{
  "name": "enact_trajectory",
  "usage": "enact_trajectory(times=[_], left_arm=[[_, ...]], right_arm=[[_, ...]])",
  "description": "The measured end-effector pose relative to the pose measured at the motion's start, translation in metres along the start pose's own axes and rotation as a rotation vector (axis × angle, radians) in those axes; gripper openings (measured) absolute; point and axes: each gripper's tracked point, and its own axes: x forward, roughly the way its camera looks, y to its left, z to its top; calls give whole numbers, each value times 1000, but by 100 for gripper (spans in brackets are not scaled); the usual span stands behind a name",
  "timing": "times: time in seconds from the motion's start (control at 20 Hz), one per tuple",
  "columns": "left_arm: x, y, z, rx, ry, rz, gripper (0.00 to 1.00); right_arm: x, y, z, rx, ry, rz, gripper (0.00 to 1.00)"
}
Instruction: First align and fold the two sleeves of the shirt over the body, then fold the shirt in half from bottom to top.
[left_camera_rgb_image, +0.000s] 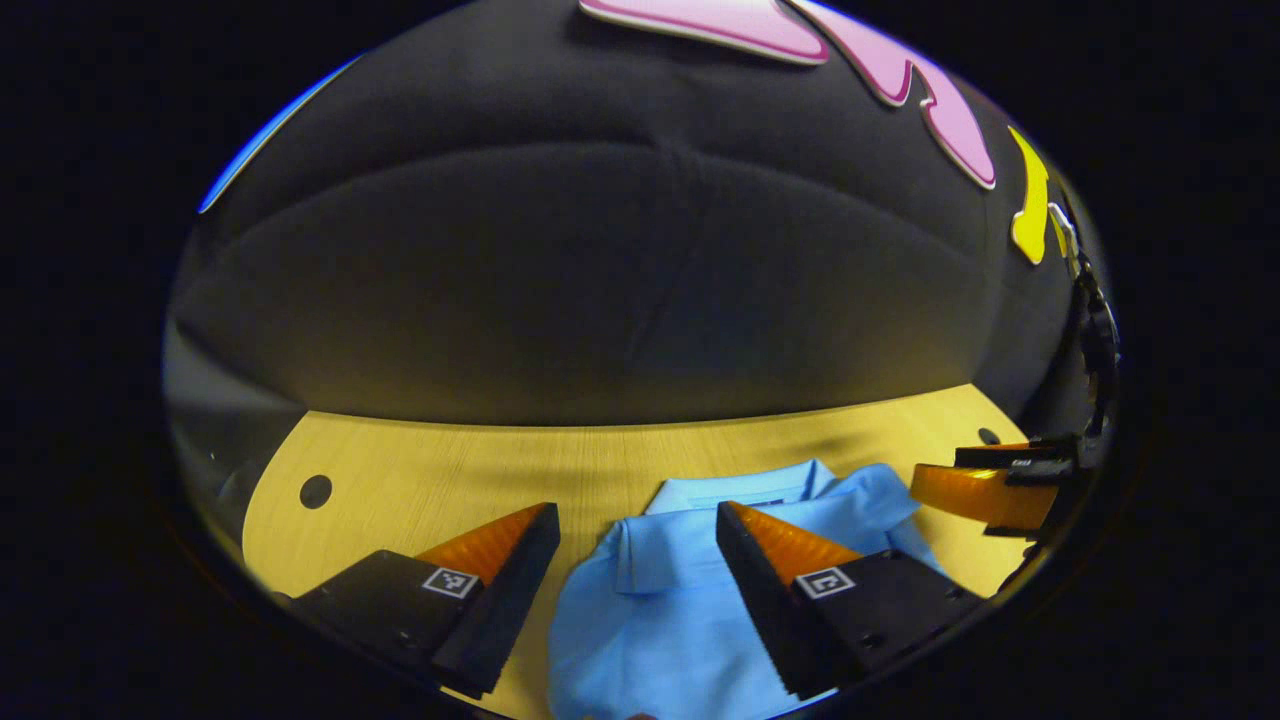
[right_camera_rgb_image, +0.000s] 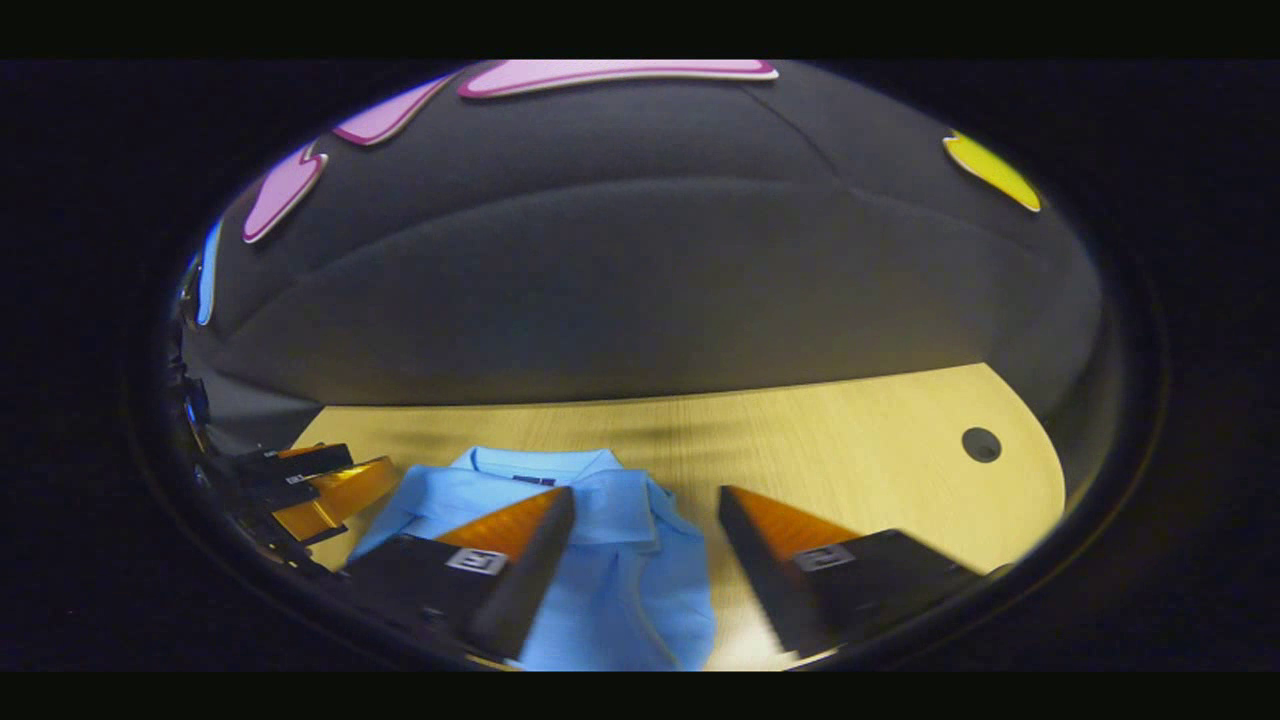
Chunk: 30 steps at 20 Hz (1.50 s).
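The light blue polo shirt (left_camera_rgb_image: 650, 600) lies flat on the wooden bench (left_camera_rgb_image: 420, 470), collar (left_camera_rgb_image: 740, 488) toward the far edge and the booth's wall. Its long axis runs from 6 to 12 o'clock in both views, hem end toward the camera and out of sight at the bottom. It looks narrow, with a sleeve cuff lying across the chest in the left gripper view, so I judge the sleeves are probably already folded in and the bottom-to-top fold is what remains; the hem itself I cannot see.

In the left gripper view, the left hand-held gripper (left_camera_rgb_image: 636, 528) hangs above the shirt's left shoulder area, fingers spread wide and pinching nothing. The cloth sits between the fingers and toward 5 o'clock, with bare bench at 9 o'clock. The right hand-held gripper (left_camera_rgb_image: 985, 485) shows at 3 o'clock, just beyond the other shoulder.

In the right gripper view, that gripper (right_camera_rgb_image: 645, 515) is also spread and empty. The shirt (right_camera_rgb_image: 620, 590) lies between its fingers and off toward 8 o'clock, bare bench at 3 o'clock. The left one (right_camera_rgb_image: 310, 480) appears at 9 o'clock.

Both sit near the collar end, one per side, about equally close. Reaching the hem would mean drawing each back toward 6 o'clock along the shirt's long edges.
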Motion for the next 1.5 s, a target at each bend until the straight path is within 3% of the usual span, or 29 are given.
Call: enact_trajectory(times=[0.05, 0.15, 0.5, 0.85, 1.15, 1.4, 1.5], left_arm=[[-13, -1, 3, -9, -10, 4, 100], [-36, 2, 9, -3, -51, 34, 100], [-152, -30, 52, 49, -223, -21, 100], [-299, -67, 81, 53, -372, -105, 100], [-410, -72, 60, 50, -438, -129, 100], [-474, -70, 16, 30, -443, -115, 100], [-489, -75, -6, 47, -444, -145, 100]], right_arm=[[-10, -2, 8, 8, -22, -10, 99], [-36, -3, 17, 13, -71, -31, 98], [-152, -3, 44, -51, -225, -146, 98], [-295, 34, 55, -131, -361, -138, 98], [-414, 66, 15, -133, -418, -101, 98], [-480, 84, -18, -117, -450, -93, 98], [-499, 83, -27, -142, -474, -109, 98]])
